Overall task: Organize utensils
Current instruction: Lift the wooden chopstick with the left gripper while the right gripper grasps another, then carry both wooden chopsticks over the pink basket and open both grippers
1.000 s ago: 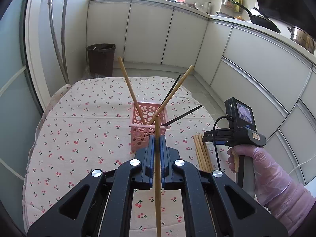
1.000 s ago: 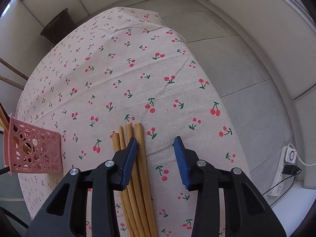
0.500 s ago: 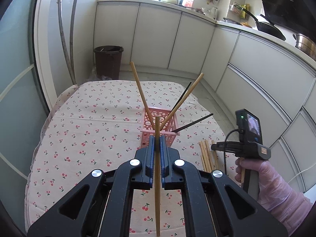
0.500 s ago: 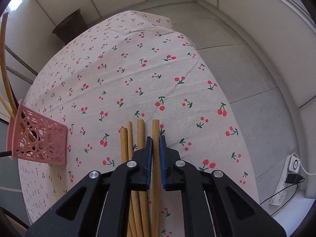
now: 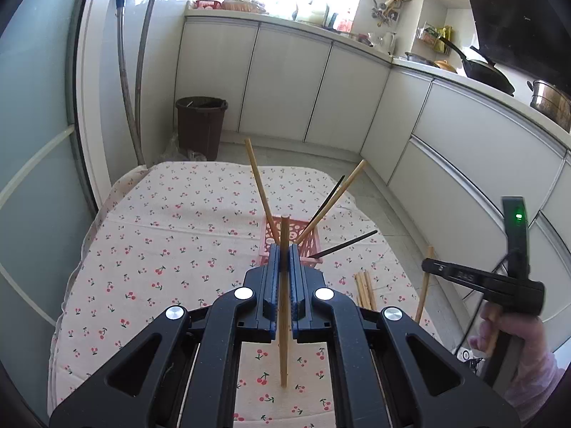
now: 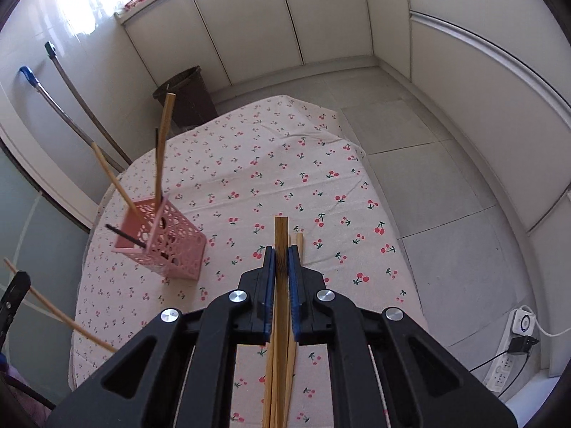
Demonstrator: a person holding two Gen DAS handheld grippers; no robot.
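I am gripping a wooden chopstick [image 5: 284,306] in my left gripper [image 5: 284,260], its jaws pressed tight against the stick, which is standing nearly upright above the near edge of the cherry-print tablecloth [image 5: 171,235]. Just beyond the fingertips, the pink perforated holder [image 5: 289,240] is sitting towards the middle of the table, with two wooden and two black chopsticks leaning out of it at angles. To its right, a small bundle of loose wooden chopsticks [image 5: 364,287] is lying near the table's right edge. Farther right, my right gripper [image 6: 282,264] is clamping a second wooden chopstick [image 6: 281,249], jaws closed flat on both sides of it; from the left camera that stick is showing raised over the table's right edge, apart from the bundle. A brown waste bin [image 5: 201,125] is standing on the floor past the far edge.
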